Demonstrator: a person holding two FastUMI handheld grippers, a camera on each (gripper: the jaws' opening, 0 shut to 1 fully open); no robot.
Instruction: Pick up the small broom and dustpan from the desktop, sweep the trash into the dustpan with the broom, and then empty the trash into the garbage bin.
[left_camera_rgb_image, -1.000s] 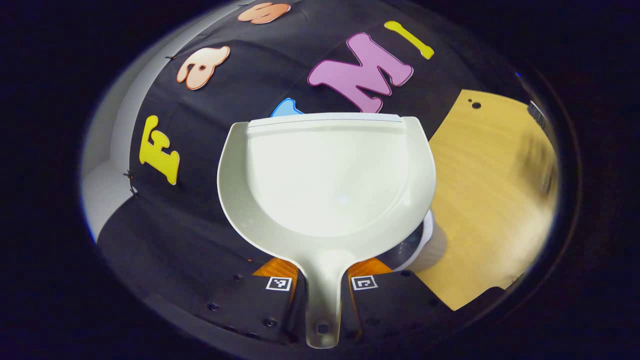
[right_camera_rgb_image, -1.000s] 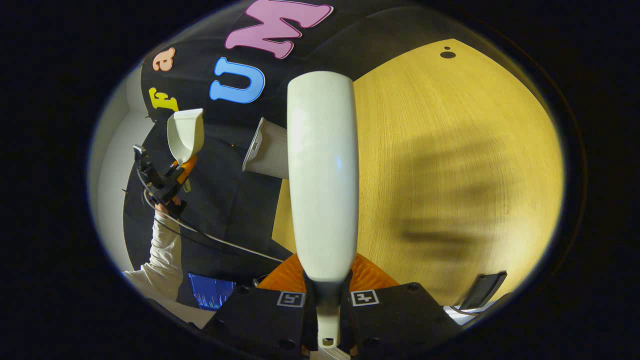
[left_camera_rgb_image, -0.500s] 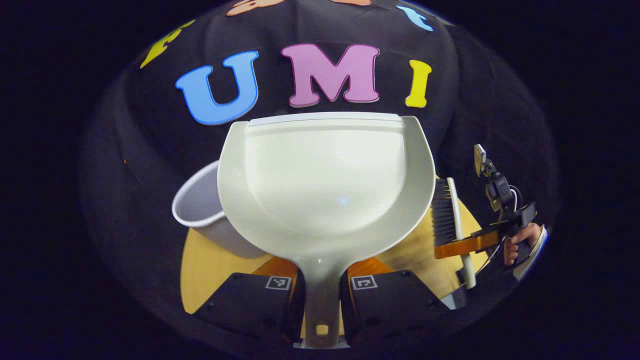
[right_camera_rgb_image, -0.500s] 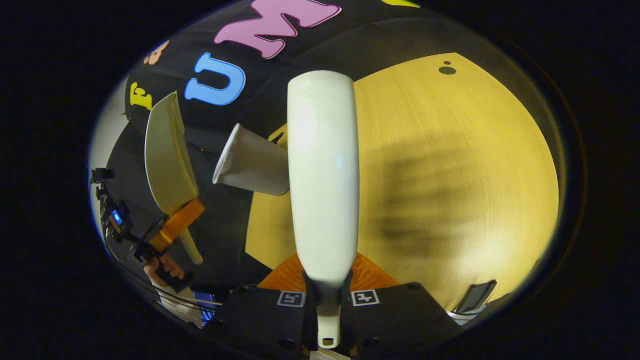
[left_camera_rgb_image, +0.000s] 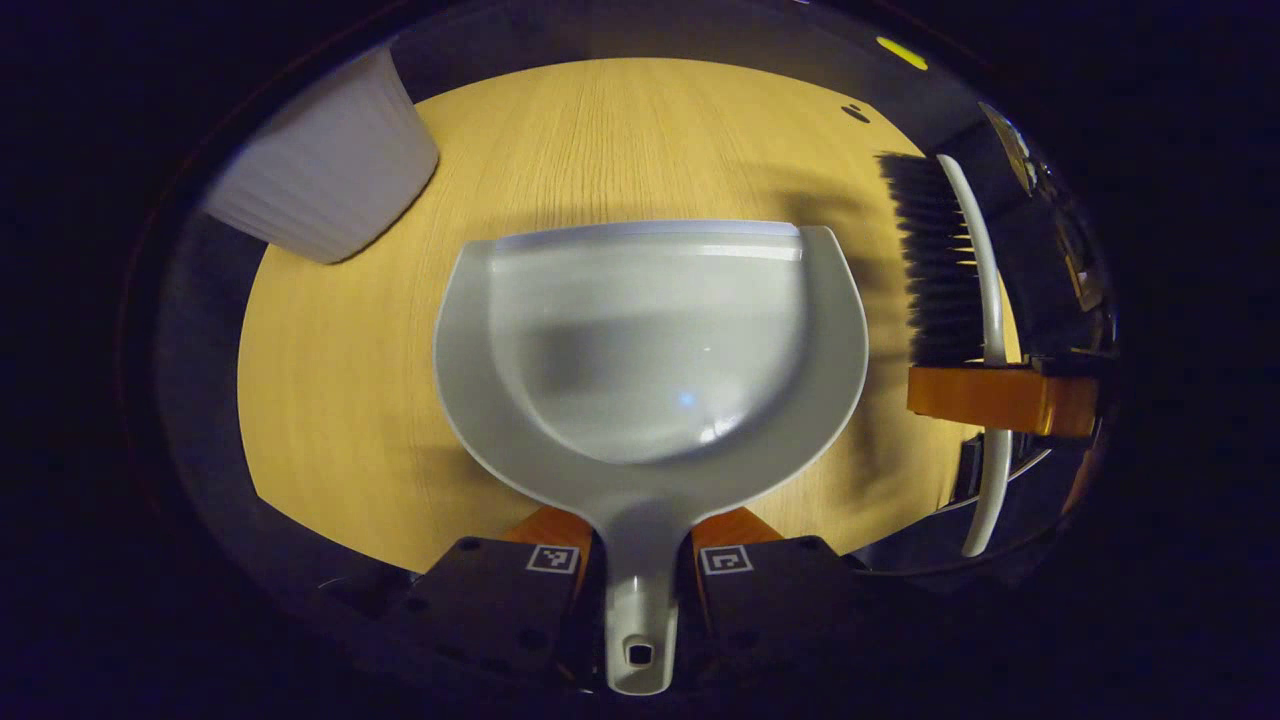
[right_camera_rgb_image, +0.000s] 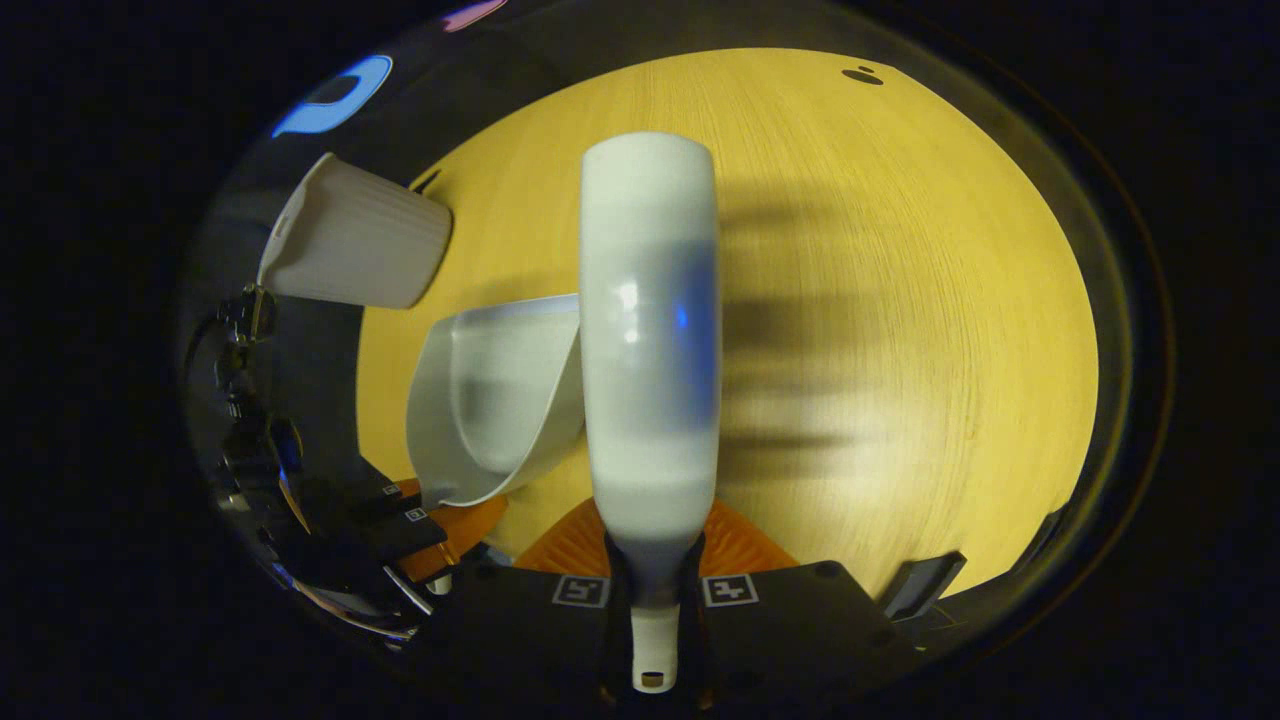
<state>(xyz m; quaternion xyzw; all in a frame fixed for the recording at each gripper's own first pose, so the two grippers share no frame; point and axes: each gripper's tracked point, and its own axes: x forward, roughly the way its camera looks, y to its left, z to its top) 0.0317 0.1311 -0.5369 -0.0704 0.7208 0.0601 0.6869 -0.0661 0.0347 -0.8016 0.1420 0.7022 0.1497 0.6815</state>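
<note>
left gripper view: the left hand-held gripper (left_camera_rgb_image: 640, 570) is closed on the handle of the dustpan (left_camera_rgb_image: 650, 350), a finger pressing each side of it. the pan sits flat in front of the camera, its open lip pointing away, over the wooden bench (left_camera_rgb_image: 330, 400). half a second ago the booth wall stood behind the pan; now the view has tipped down and the bench lies behind it. the pan's inside looks bare, with a shadow across it. the bin (left_camera_rgb_image: 325, 170), a white ribbed tub, was tucked behind the pan's left edge; now it stands well apart at upper left, at the bench's edge. the broom (left_camera_rgb_image: 950, 260) is nearer than before, just beside the pan's right rim, bristles toward the pan and pale back away from it, with the right hand-held gripper (left_camera_rgb_image: 1000, 398) clamped across its handle.

right gripper view: the right hand-held gripper (right_camera_rgb_image: 655, 590) is closed on the broom's (right_camera_rgb_image: 650, 330) handle, both fingers pressing it. the broom's pale back runs up the middle of the view, over the bench (right_camera_rgb_image: 900, 300), with blurred shadows to its right. the dustpan (right_camera_rgb_image: 495, 400), earlier raised on edge against the wall at far left, is now low over the bench just left of the broom, partly hidden behind it; whether it touches the bench cannot be told. the left hand-held gripper (right_camera_rgb_image: 440, 530) holds its handle at lower left. the bin (right_camera_rgb_image: 350, 245) is beyond the pan, at the bench's left edge.
</note>
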